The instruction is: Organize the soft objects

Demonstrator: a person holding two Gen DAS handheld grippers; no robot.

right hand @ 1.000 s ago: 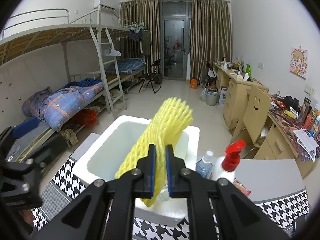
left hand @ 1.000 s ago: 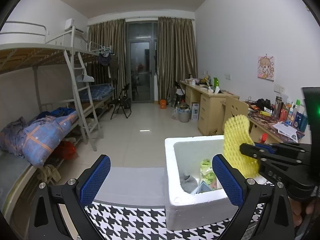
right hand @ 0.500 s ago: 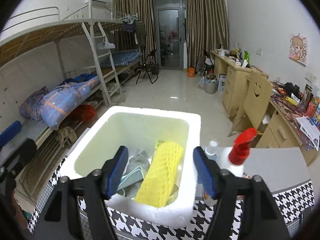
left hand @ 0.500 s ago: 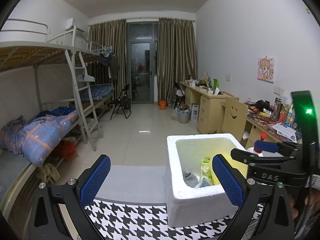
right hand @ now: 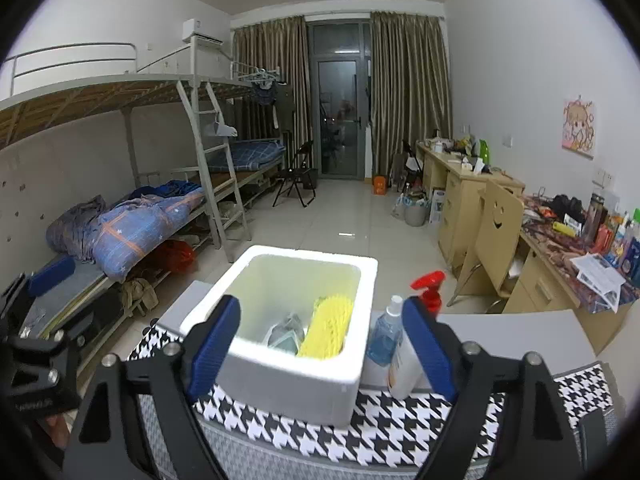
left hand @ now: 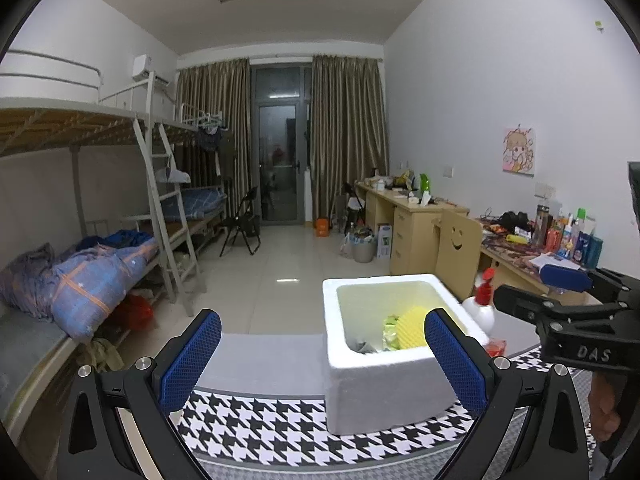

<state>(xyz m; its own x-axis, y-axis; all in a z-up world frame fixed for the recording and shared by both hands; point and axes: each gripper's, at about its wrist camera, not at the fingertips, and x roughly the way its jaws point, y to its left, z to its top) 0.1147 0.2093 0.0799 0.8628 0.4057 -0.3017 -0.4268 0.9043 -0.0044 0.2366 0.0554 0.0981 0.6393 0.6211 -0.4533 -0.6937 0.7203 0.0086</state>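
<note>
Right gripper point(right hand: 320, 344) jaws have just been opening, now spread wide with nothing between them; left gripper point(left hand: 322, 356) also gapes empty. Past them, the yellow foam net point(right hand: 328, 326) lies inside the white foam box point(right hand: 280, 380) on the houndstooth cloth point(right hand: 380, 432), leaning on the right wall over other soft items. Risk: the net sits high near the rim, and the spray bottle point(right hand: 428, 292) and blue bottle point(right hand: 384, 336) stand just beside the box, so a careless right-hand swing could topple them.

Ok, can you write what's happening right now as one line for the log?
yellow foam net: lying in white foam box | right claw: just opened, empty | left claw: open, empty
</note>
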